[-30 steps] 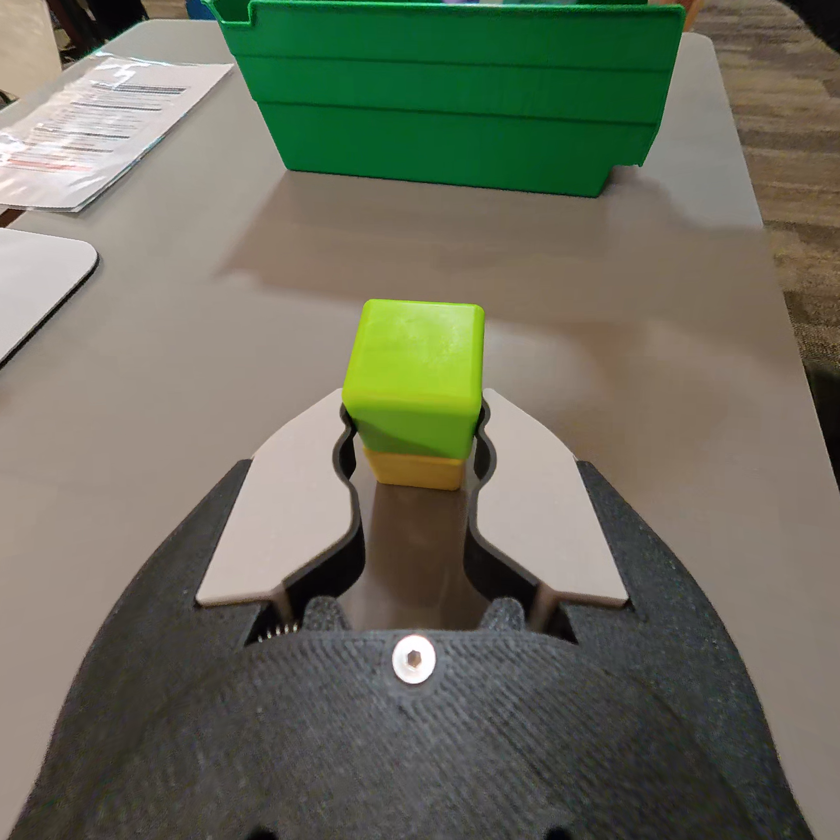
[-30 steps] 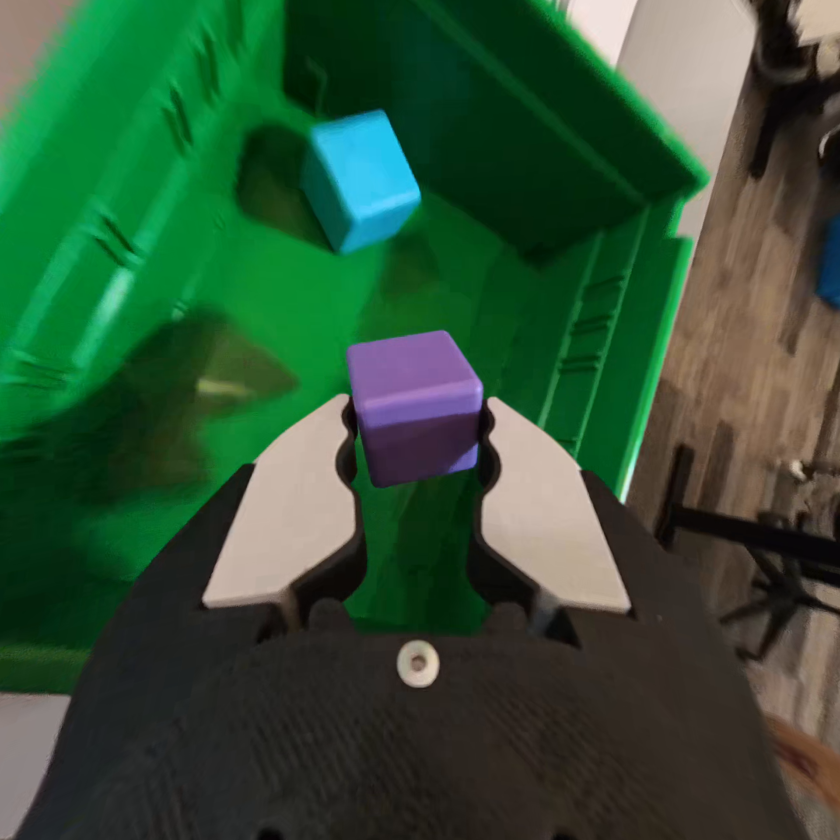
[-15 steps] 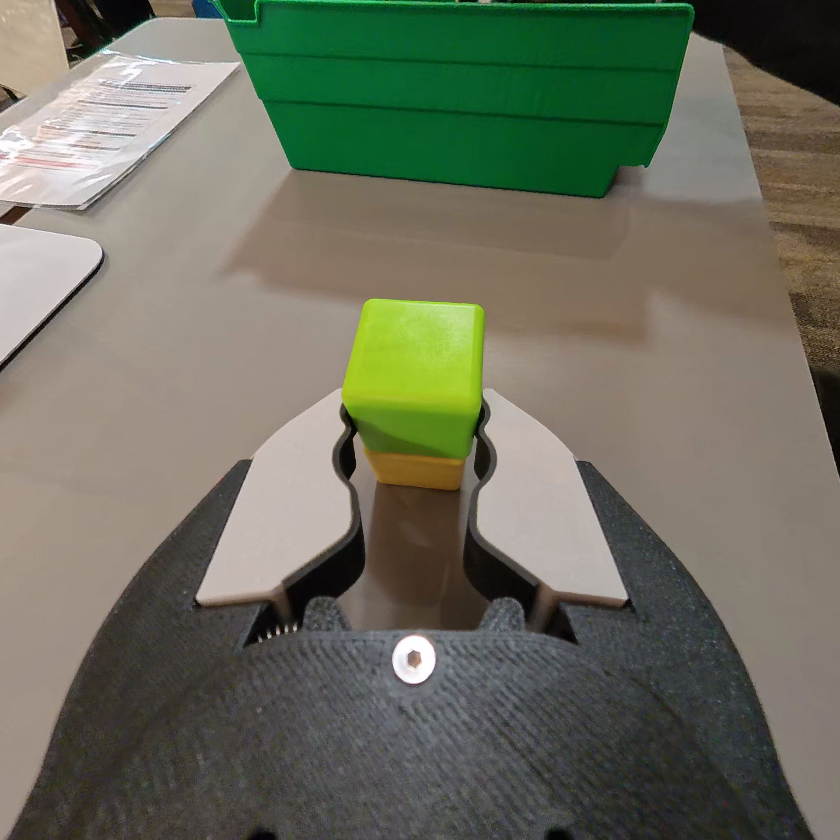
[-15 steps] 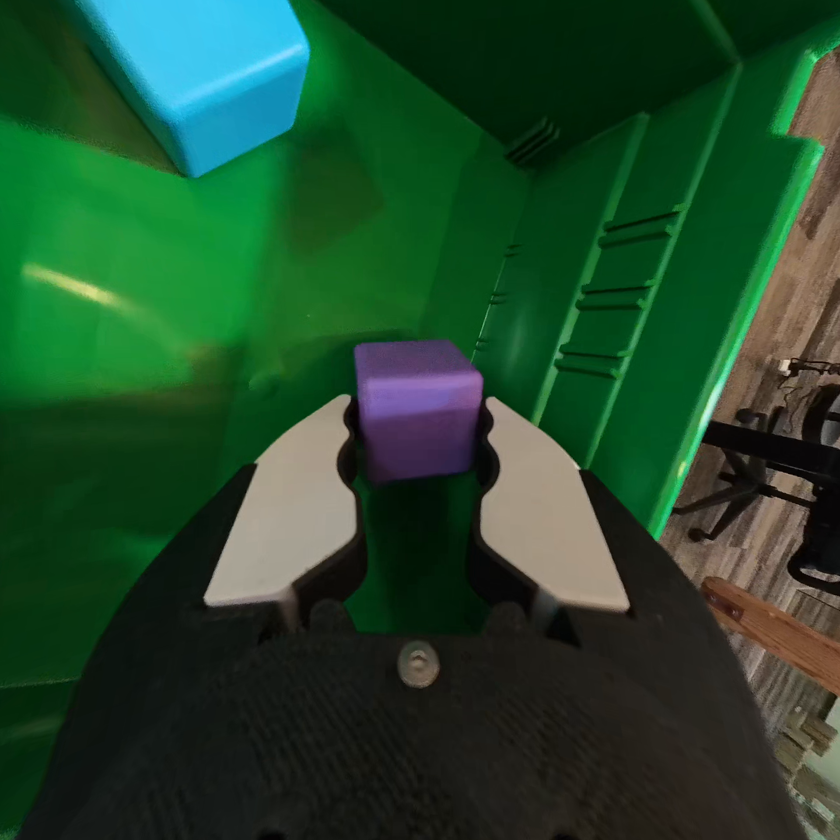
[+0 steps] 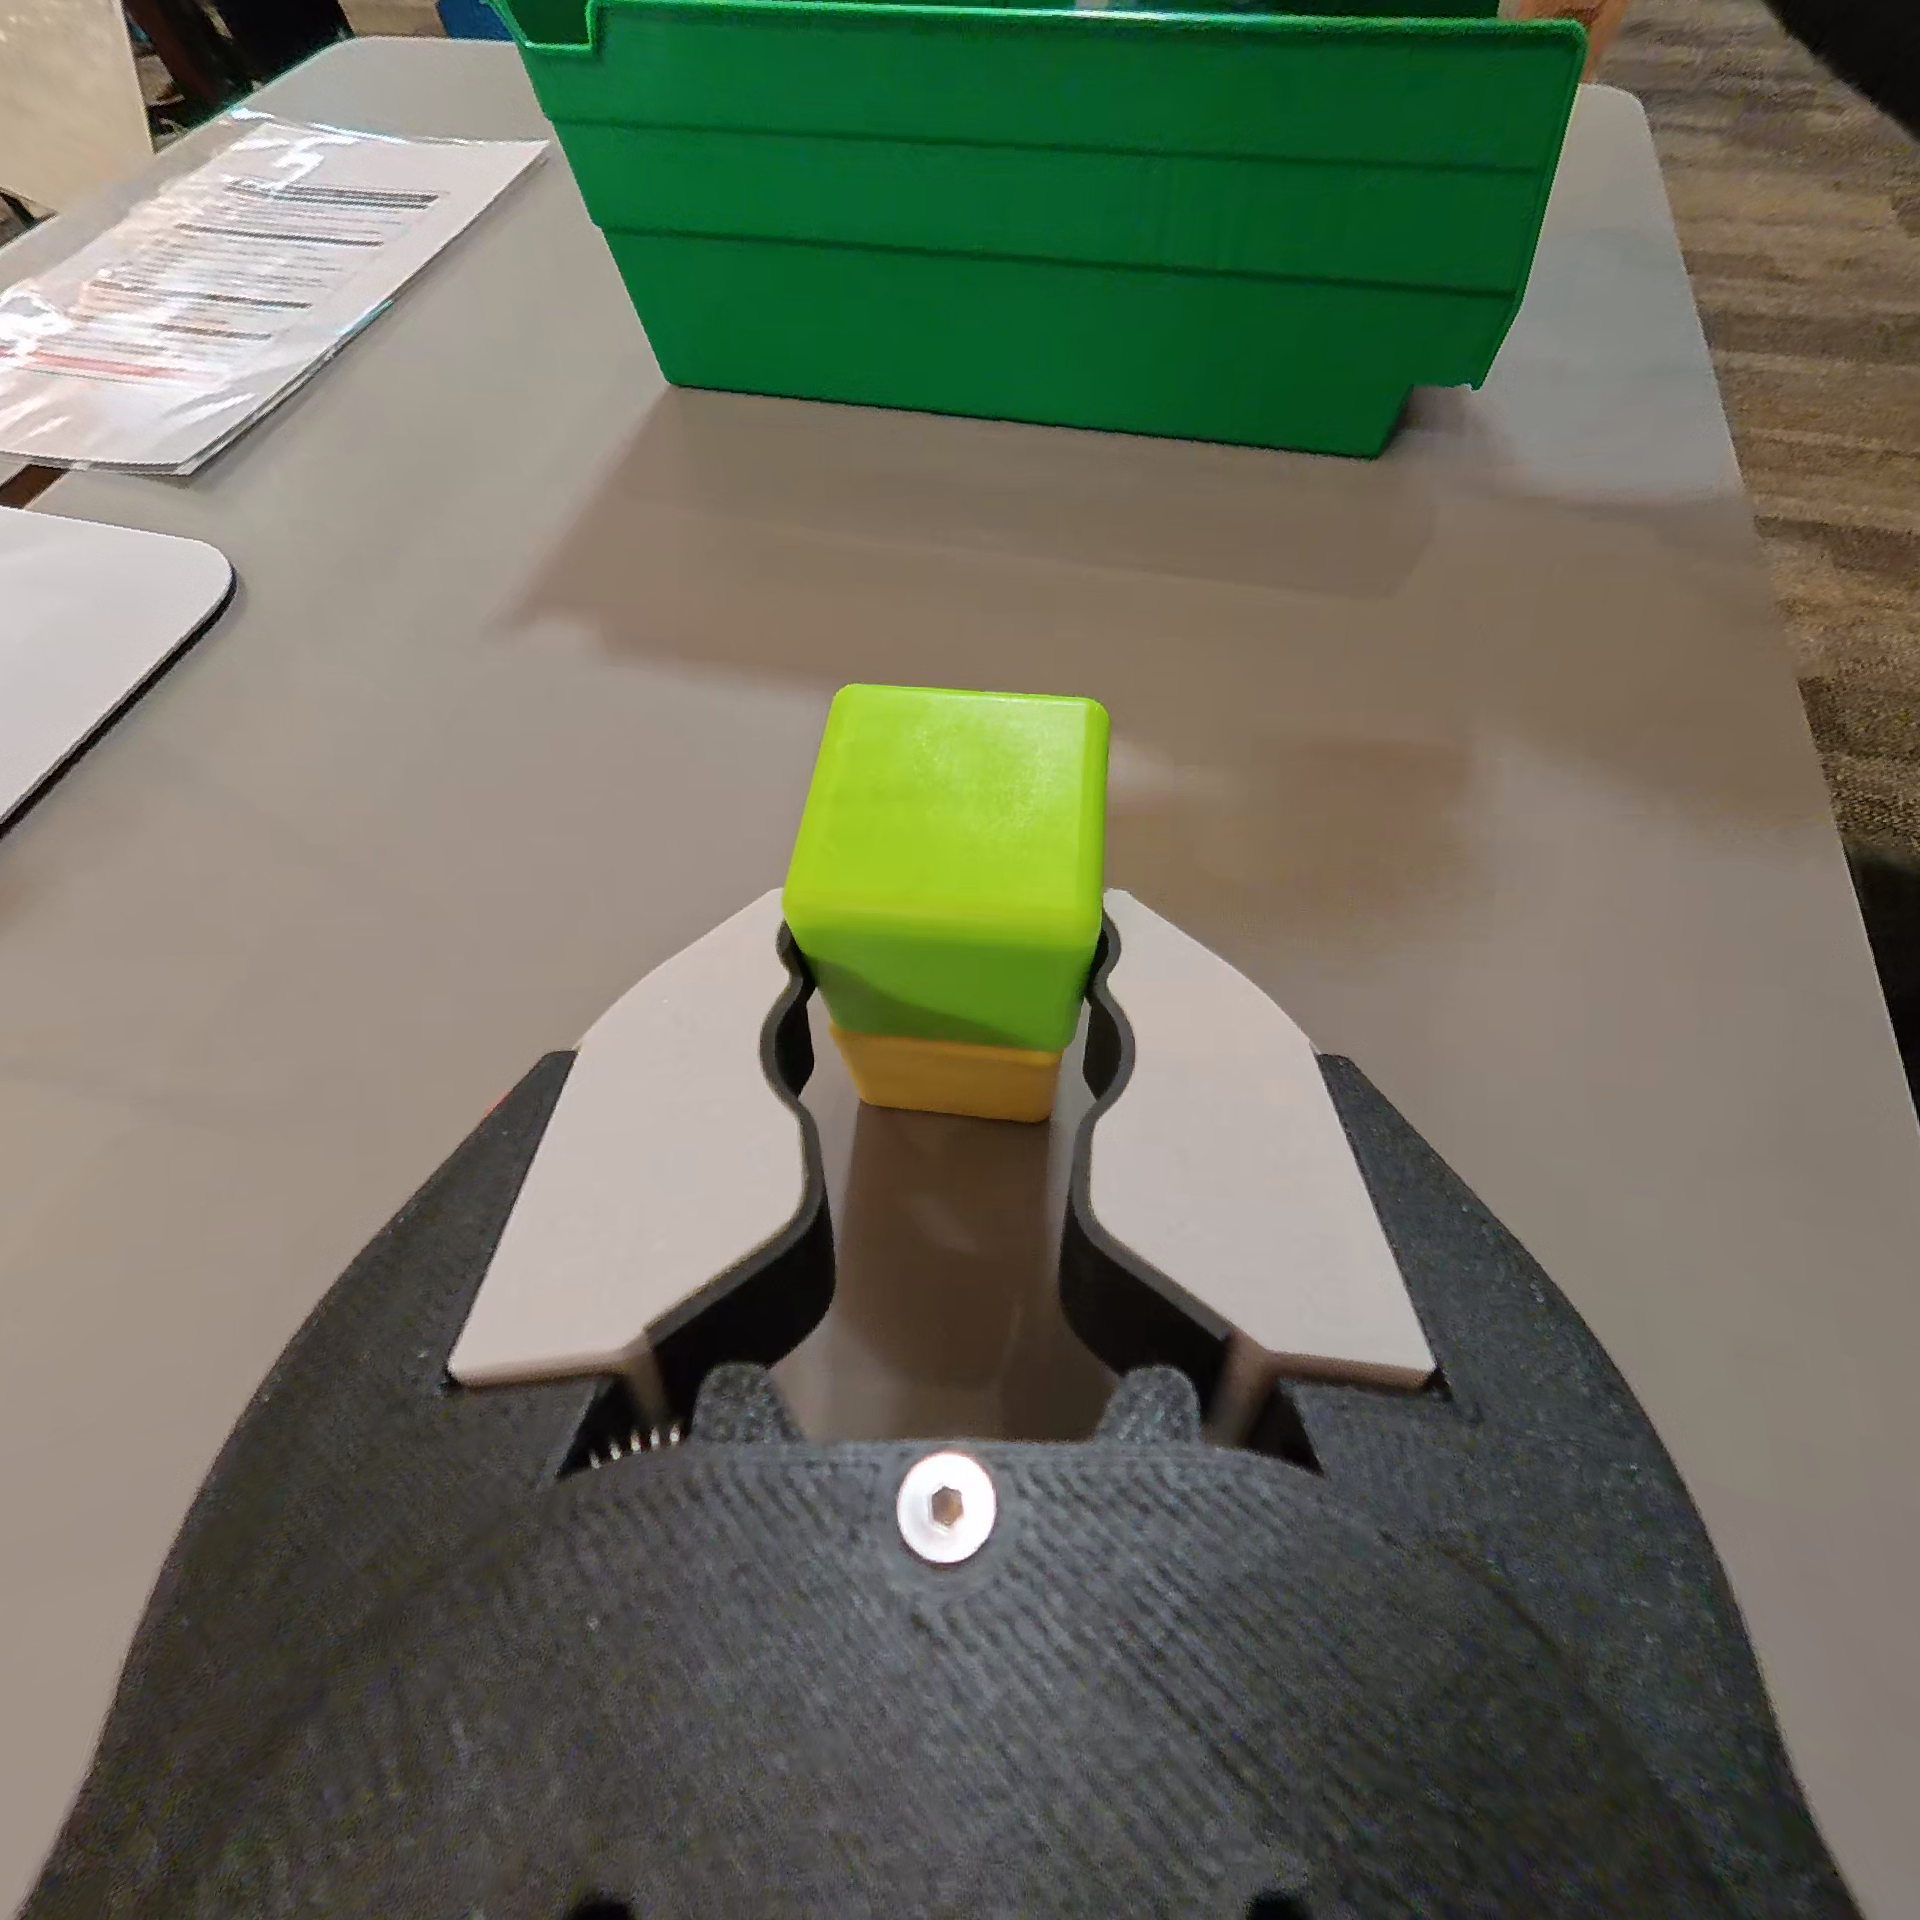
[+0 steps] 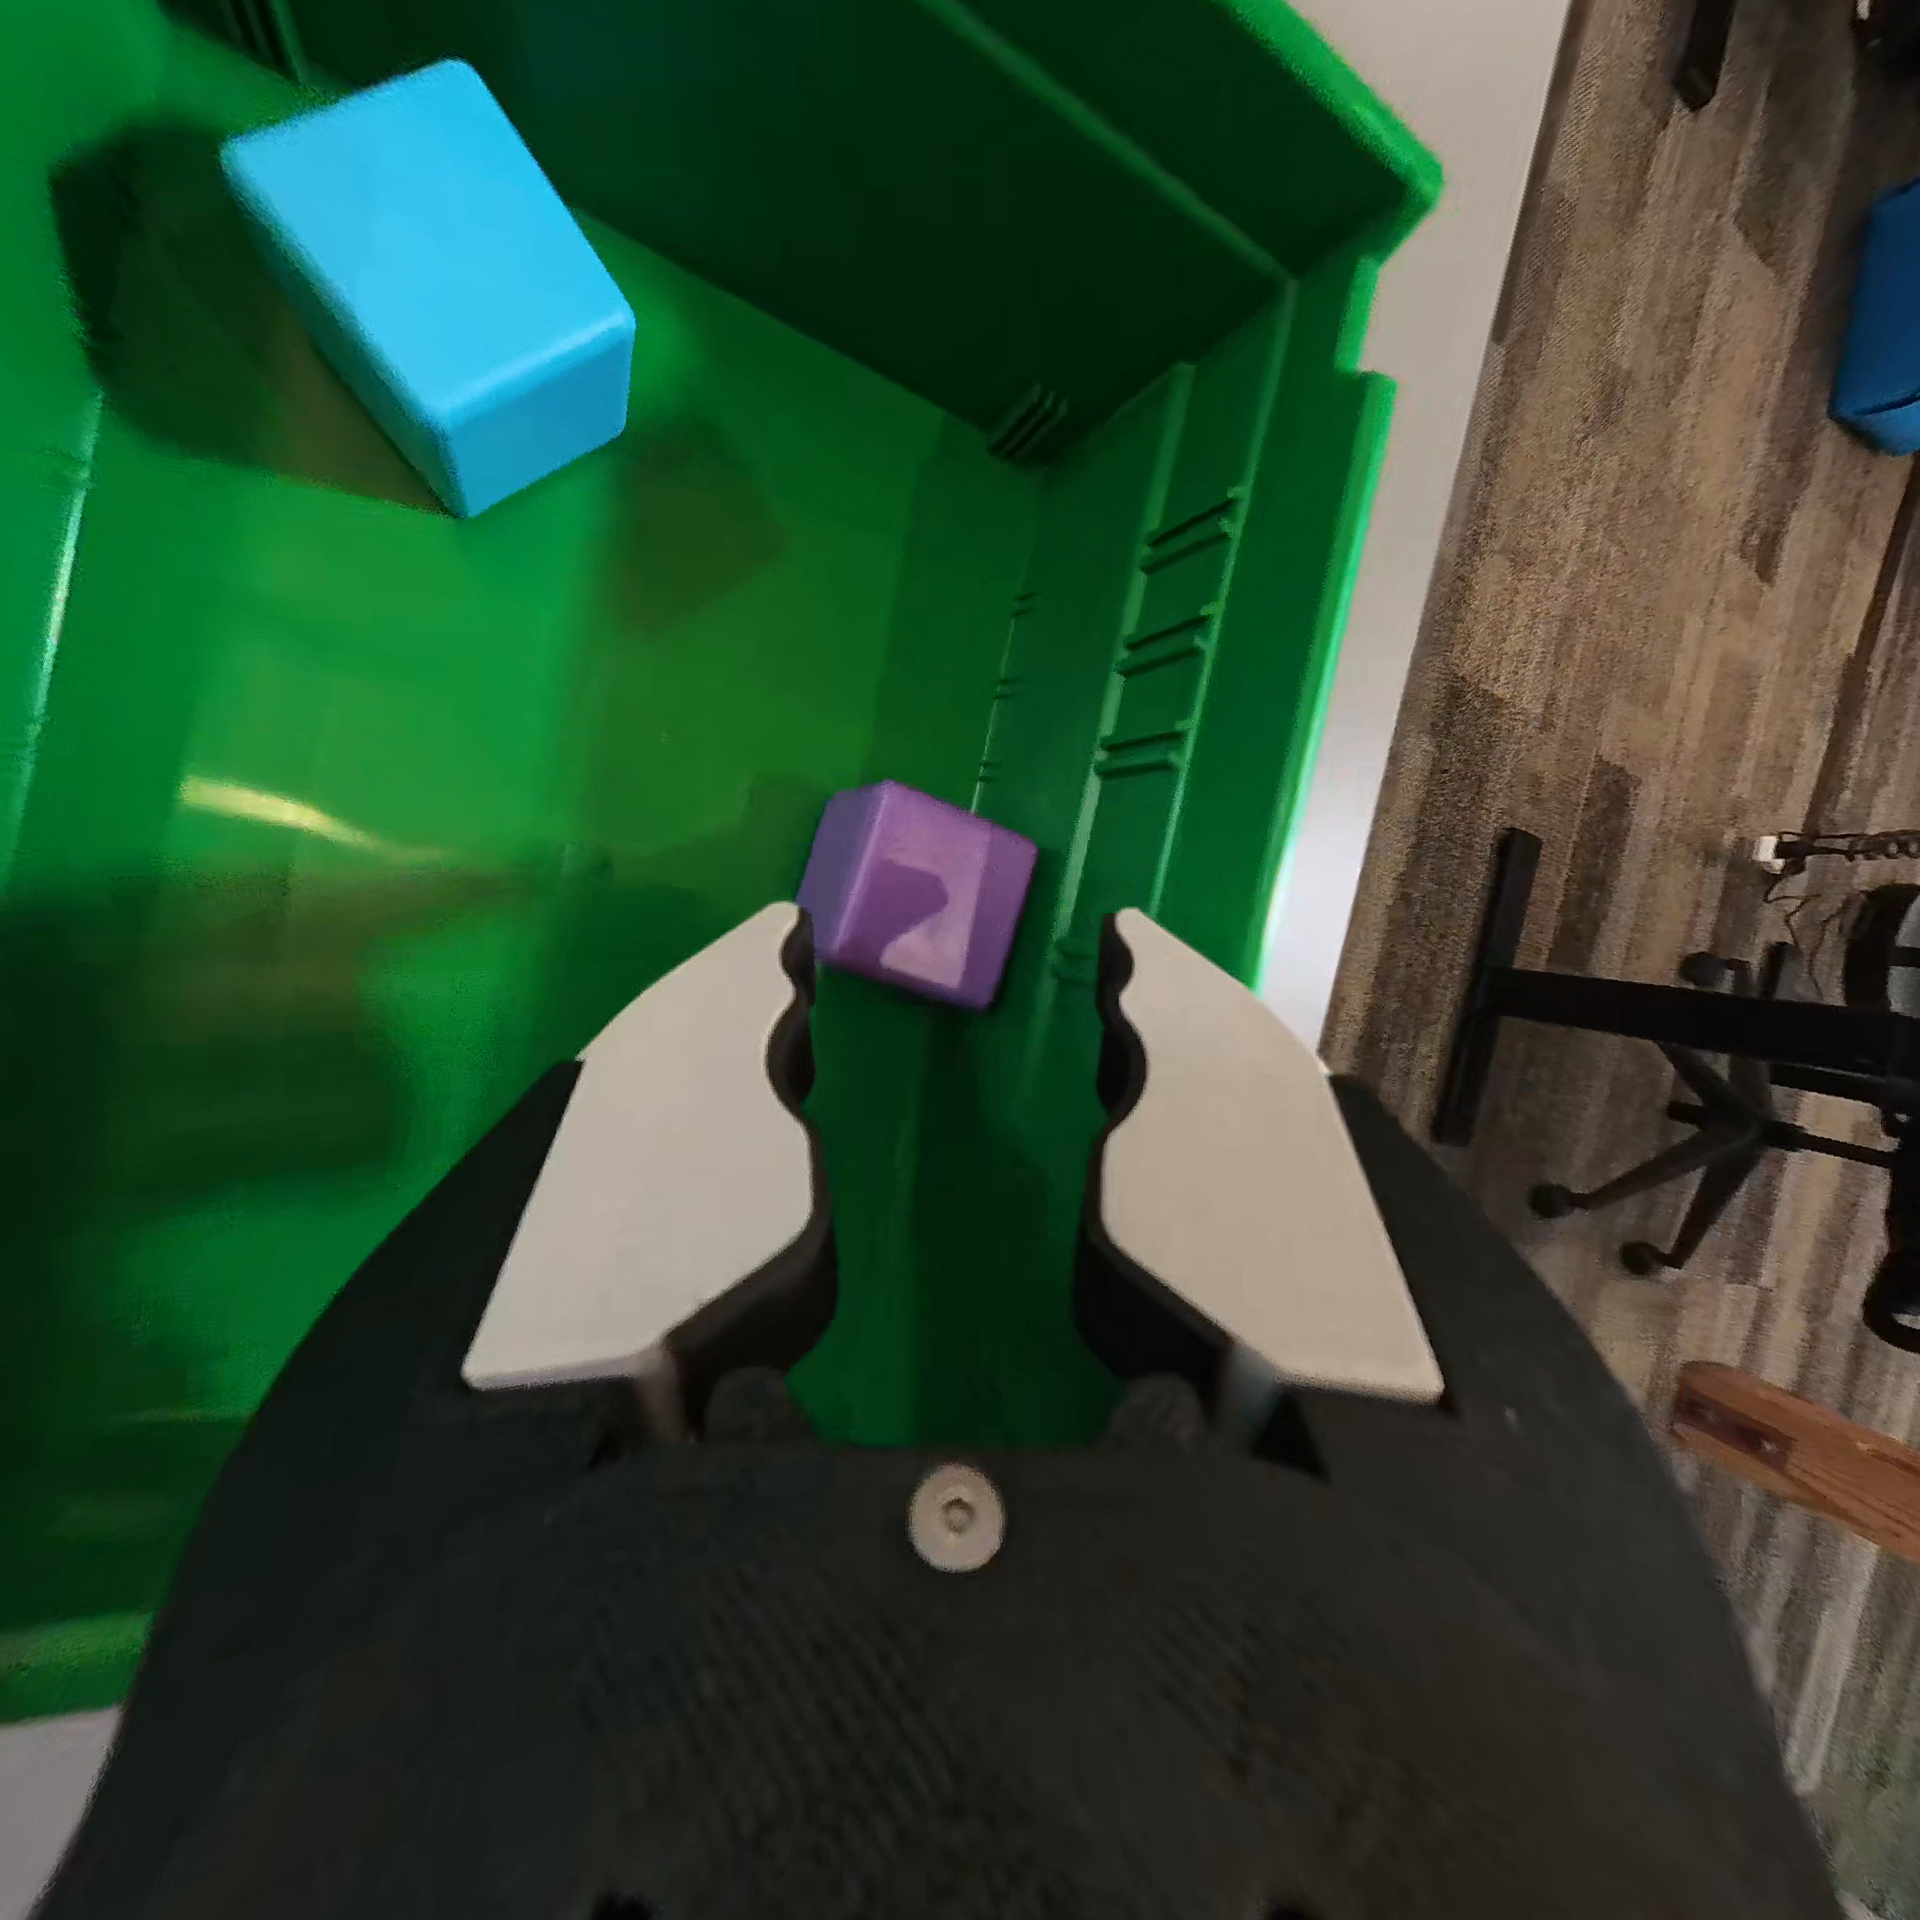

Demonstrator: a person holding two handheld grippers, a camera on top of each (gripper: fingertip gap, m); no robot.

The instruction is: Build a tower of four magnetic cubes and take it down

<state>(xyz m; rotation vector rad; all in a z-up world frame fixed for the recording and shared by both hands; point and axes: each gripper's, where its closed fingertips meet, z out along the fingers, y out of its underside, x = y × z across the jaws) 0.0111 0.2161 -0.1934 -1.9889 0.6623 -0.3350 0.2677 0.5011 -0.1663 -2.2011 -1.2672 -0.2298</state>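
Observation:
My left gripper (image 5: pixel 945 940) is shut on a lime green block (image 5: pixel 951 857). The block sits on top of a yellow block (image 5: pixel 951 1084) that rests on the grey table (image 5: pixel 416 831). My right gripper (image 6: pixel 951 940) is open above the inside of the green bin (image 6: pixel 416 675). A purple cube (image 6: pixel 920 899) lies tilted just past its fingertips, free of the jaws, close to the bin's right wall. A light blue block (image 6: pixel 436 281) lies on the bin floor farther in, to the left.
The green bin (image 5: pixel 1039 208) stands at the far end of the table. A plastic-covered sheet (image 5: pixel 208 281) and a grey mat (image 5: pixel 83 644) lie at the left. Beyond the right table edge are wood floor (image 6: pixel 1662 520), a chair base (image 6: pixel 1714 1122) and a wooden piece (image 6: pixel 1797 1455). About 40 cm separates my left fingertips from my right.
My right gripper has opened and let go of the purple cube, which dropped tilted into the bin. The right gripper has pulled back up. The left gripper has held still on the lime block.

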